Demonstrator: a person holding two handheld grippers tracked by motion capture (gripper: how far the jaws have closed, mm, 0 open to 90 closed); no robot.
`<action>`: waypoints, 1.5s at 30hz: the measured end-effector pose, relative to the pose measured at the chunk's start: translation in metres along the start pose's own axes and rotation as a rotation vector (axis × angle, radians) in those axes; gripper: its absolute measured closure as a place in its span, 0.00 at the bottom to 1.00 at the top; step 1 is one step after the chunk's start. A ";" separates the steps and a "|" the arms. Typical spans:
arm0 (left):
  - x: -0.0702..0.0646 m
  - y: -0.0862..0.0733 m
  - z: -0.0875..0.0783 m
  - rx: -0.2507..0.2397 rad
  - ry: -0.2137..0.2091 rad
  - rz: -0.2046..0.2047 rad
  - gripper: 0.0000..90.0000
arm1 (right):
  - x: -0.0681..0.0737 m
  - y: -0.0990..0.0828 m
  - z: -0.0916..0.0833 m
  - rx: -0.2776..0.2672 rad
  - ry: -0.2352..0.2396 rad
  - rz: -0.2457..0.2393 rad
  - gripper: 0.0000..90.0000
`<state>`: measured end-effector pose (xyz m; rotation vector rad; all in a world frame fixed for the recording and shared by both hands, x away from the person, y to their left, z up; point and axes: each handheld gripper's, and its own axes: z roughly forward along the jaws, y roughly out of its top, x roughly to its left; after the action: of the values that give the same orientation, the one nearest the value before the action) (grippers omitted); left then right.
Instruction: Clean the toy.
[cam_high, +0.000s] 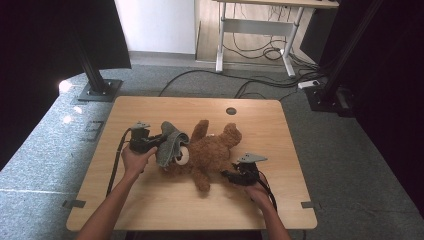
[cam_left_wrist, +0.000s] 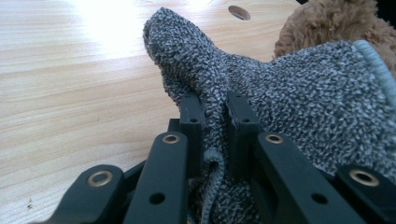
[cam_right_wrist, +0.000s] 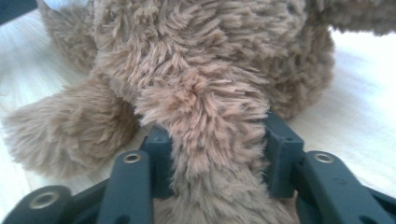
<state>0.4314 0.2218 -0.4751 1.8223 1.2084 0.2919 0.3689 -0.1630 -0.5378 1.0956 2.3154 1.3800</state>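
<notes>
A brown plush teddy bear lies in the middle of the wooden table. A grey knitted garment drapes over the bear's left end, beside a white patch of the bear. My left gripper is shut on a fold of this garment, the jaws pinching its hem at the left gripper; brown fur shows behind it. My right gripper is at the bear's near right side. In the right gripper view the right gripper is shut on a furry limb of the bear.
A round cable hole sits near the table's far edge. Black frame posts stand at the back left and back right. Cables lie on the grey floor, with a white-legged desk beyond.
</notes>
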 end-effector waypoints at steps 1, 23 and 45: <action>0.000 0.000 0.000 -0.001 -0.001 0.000 0.88 | 0.000 0.002 -0.001 -0.001 -0.011 -0.007 0.53; 0.000 -0.001 0.001 -0.008 -0.003 0.009 0.87 | -0.004 0.079 -0.004 -0.069 -0.029 0.004 0.36; -0.005 -0.002 -0.001 -0.011 -0.009 0.030 0.88 | 0.066 0.033 0.013 0.050 0.169 -0.096 0.51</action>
<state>0.4273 0.2179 -0.4744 1.8313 1.1720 0.3061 0.3461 -0.0993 -0.5059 0.9002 2.4971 1.4361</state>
